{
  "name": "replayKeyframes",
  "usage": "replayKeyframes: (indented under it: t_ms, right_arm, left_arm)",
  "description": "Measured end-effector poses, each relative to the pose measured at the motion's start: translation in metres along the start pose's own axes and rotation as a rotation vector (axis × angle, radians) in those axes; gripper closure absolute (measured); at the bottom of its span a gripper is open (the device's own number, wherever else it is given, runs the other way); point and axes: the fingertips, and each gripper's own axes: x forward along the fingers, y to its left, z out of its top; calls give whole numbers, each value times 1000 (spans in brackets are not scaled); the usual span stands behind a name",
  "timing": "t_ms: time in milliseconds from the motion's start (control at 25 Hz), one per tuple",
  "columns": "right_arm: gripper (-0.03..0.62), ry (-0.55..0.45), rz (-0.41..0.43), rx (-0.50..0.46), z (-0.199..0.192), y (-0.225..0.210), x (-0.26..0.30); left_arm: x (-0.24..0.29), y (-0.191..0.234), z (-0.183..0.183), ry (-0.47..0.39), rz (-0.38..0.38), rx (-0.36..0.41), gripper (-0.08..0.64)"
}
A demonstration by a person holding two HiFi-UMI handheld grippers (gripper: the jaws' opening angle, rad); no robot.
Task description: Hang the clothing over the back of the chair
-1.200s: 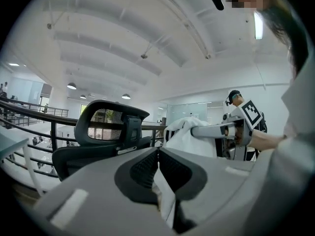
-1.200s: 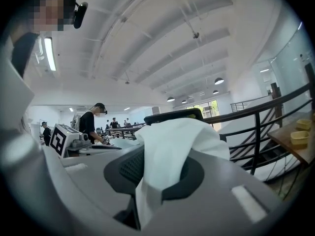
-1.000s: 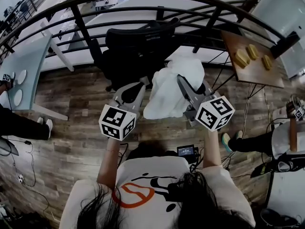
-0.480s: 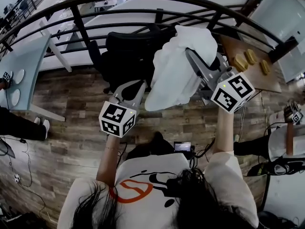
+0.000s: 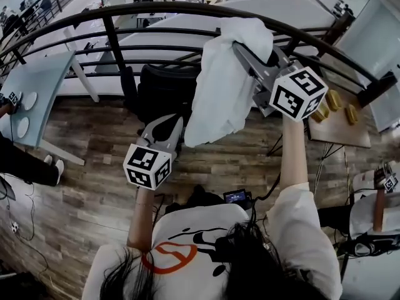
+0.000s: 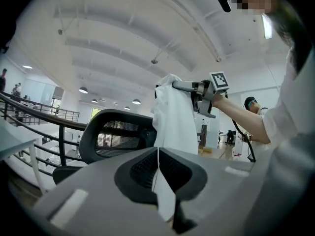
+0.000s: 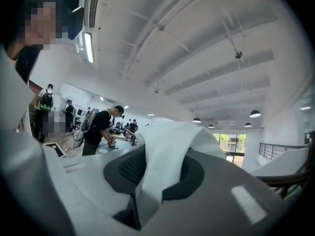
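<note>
The right gripper [image 5: 241, 47] is held up high, and its jaws are squeezed tight on a white shirt [image 5: 219, 86]. A fold of the shirt is bunched between the jaws and spills over their top. The rest hangs down loose below this gripper, toward the left gripper [image 5: 174, 121].

The left gripper is lower down, and its jaws are pressed together. A thin white strip shows in the crack between them, but I cannot tell if that is shirt being pinched or just shirt seen behind. The bottom edge of the shirt is just beside the tips of this gripper.

The black office chair [image 5: 164, 86] stands in front of the left gripper, with its mesh back facing it. The chair is below the right gripper and off to its left. The shirt hangs in the air beside the chair back and is not on it. A dark metal railing [image 5: 125, 11] runs behind the chair.
</note>
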Motion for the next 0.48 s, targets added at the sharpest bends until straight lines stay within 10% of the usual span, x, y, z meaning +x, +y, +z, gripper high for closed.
replayKeyframes:
  t_ms: [480]
  right_arm:
    - [494,97,159,-15,-18,-29,109]
  left_arm:
    - [6,33,5,18,102,-11,560]
